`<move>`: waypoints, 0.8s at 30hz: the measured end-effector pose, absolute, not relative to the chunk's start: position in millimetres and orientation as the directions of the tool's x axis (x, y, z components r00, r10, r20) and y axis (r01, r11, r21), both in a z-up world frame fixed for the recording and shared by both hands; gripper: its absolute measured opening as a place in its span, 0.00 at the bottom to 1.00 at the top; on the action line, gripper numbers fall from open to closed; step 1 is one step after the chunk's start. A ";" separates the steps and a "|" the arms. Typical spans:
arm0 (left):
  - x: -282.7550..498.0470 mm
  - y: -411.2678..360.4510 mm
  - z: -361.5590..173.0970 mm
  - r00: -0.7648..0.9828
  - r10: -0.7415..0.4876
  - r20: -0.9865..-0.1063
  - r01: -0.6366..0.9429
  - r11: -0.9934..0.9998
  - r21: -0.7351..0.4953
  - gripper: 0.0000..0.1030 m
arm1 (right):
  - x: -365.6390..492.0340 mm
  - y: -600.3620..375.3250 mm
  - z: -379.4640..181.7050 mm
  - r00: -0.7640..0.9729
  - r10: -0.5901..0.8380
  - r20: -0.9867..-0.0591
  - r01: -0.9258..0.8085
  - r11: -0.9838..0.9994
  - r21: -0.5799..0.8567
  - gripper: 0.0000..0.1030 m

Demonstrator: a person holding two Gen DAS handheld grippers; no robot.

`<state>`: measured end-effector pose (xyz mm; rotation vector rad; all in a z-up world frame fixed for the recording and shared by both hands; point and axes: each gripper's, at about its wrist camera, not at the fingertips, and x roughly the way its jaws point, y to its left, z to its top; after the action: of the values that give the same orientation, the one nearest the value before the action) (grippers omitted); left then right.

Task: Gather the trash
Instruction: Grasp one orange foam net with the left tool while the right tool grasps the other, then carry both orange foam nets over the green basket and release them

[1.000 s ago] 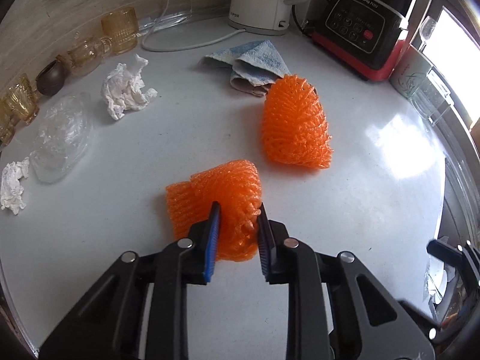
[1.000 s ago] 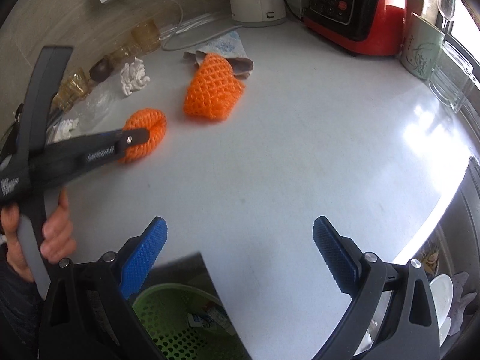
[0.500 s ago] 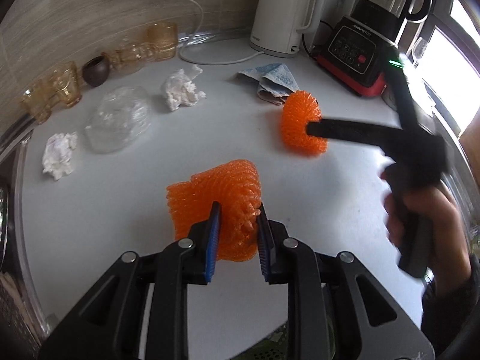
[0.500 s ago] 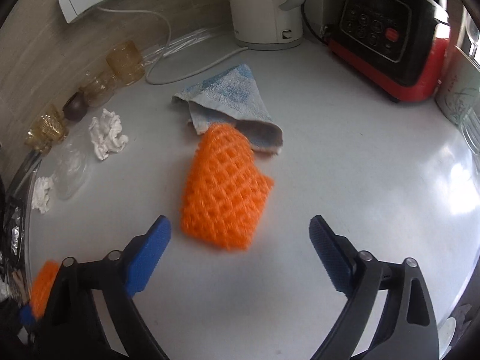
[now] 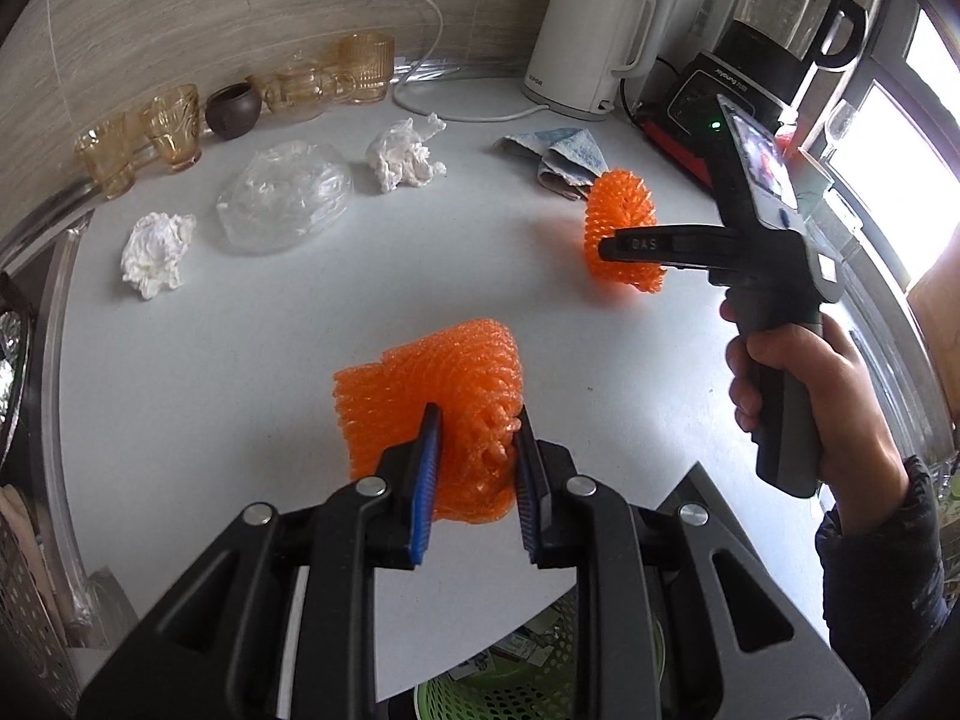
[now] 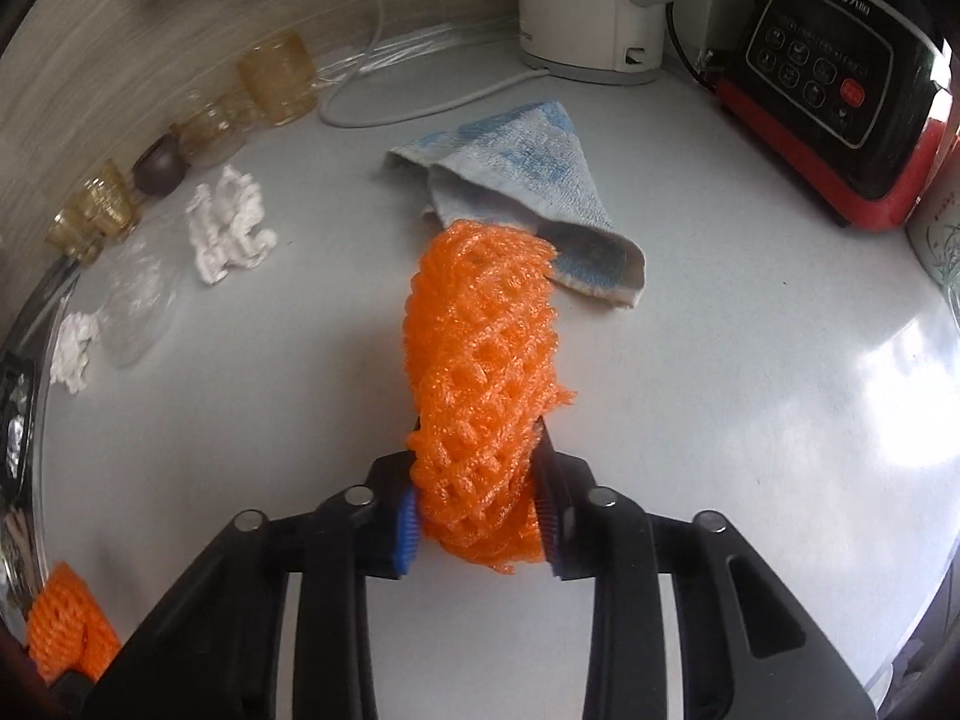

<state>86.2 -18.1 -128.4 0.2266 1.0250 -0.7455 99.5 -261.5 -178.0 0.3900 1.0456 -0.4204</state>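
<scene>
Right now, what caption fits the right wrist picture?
Right gripper jaws closing on an orange foam net beside a blue towel.

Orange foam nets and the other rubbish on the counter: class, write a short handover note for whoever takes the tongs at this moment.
Left tongs: shut on the near orange foam net, held above the counter.
Right tongs: closing on the far orange foam net, which lies beside the blue cloth; pads already press it.
Green bin: below the counter edge, some rubbish inside.
Done: both nets gripped.
Left: drop both nets in the bin, then collect two crumpled tissues and the clear plastic wrap.
</scene>
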 end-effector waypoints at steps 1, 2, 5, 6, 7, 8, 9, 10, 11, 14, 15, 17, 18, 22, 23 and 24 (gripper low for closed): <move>84.8 -17.1 -128.8 0.299 -0.456 -0.838 0.658 0.735 -0.165 0.22 | 95.7 -258.3 -175.3 0.441 -0.149 -0.885 0.506 0.855 0.108 0.29; 82.6 -15.9 -129.0 0.298 -0.455 -0.840 0.661 0.733 -0.163 0.22 | 88.5 -253.2 -170.9 0.449 -0.147 -0.881 0.502 0.857 0.113 0.29; 75.6 -12.5 -127.0 0.288 -0.461 -0.840 0.672 0.722 -0.166 0.22 | 67.8 -241.4 -159.2 0.463 -0.140 -0.875 0.491 0.863 0.122 0.28; 72.0 -10.7 -125.7 0.281 -0.464 -0.840 0.677 0.716 -0.169 0.22 | 59.9 -236.3 -154.7 0.465 -0.138 -0.874 0.486 0.865 0.121 0.28; 68.1 -9.2 -124.3 0.274 -0.467 -0.840 0.682 0.710 -0.172 0.22 | 52.8 -231.9 -150.3 0.468 -0.138 -0.873 0.482 0.868 0.122 0.28; 64.3 -7.6 -122.9 0.267 -0.472 -0.840 0.689 0.703 -0.176 0.22 | 41.1 -224.5 -143.5 0.477 -0.136 -0.868 0.472 0.873 0.123 0.28; 58.8 -5.2 -120.6 0.263 -0.478 -0.838 0.698 0.694 -0.176 0.22 | 31.1 -217.3 -137.7 0.483 -0.137 -0.865 0.464 0.878 0.120 0.28; 52.7 -2.6 -118.2 0.262 -0.485 -0.835 0.708 0.684 -0.175 0.22 | 21.0 -210.2 -132.6 0.485 -0.143 -0.862 0.458 0.882 0.111 0.28; 48.5 -1.6 -116.7 0.259 -0.488 -0.834 0.715 0.677 -0.175 0.22 | 6.1 -199.6 -126.0 0.487 -0.153 -0.860 0.449 0.888 0.096 0.28; 30.5 4.1 -111.8 0.248 -0.500 -0.830 0.737 0.653 -0.173 0.22 | -27.2 -177.6 -116.3 0.490 -0.153 -0.859 0.433 0.897 0.088 0.28; 23.3 6.5 -110.0 0.239 -0.507 -0.828 0.748 0.640 -0.175 0.22 | -34.0 -172.5 -115.0 0.490 -0.149 -0.859 0.430 0.898 0.089 0.28; 8.1 11.9 -107.2 0.225 -0.514 -0.828 0.768 0.617 -0.174 0.22 | -56.2 -157.8 -112.0 0.486 -0.140 -0.862 0.421 0.902 0.091 0.28; 3.0 13.3 -106.7 0.222 -0.514 -0.828 0.774 0.610 -0.172 0.22 | -68.1 -150.1 -111.2 0.484 -0.134 -0.864 0.419 0.903 0.095 0.29; -23.9 22.6 -105.5 0.211 -0.510 -0.834 0.799 0.581 -0.153 0.22 | -99.1 -127.3 -114.5 0.466 -0.107 -0.879 0.404 0.909 0.103 0.29; -29.7 25.0 -106.2 0.206 -0.509 -0.836 0.804 0.575 -0.151 0.22 | -107.5 -120.8 -116.5 0.456 -0.100 -0.884 0.398 0.912 0.103 0.29; -37.2 28.0 -107.8 0.199 -0.506 -0.839 0.811 0.566 -0.149 0.22 | -113.4 -116.2 -118.3 0.451 -0.093 -0.888 0.392 0.914 0.103 0.29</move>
<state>-37.2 28.0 -107.8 0.3620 1.0017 -0.9493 -113.4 -116.2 -118.3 0.3140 1.0652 -0.3059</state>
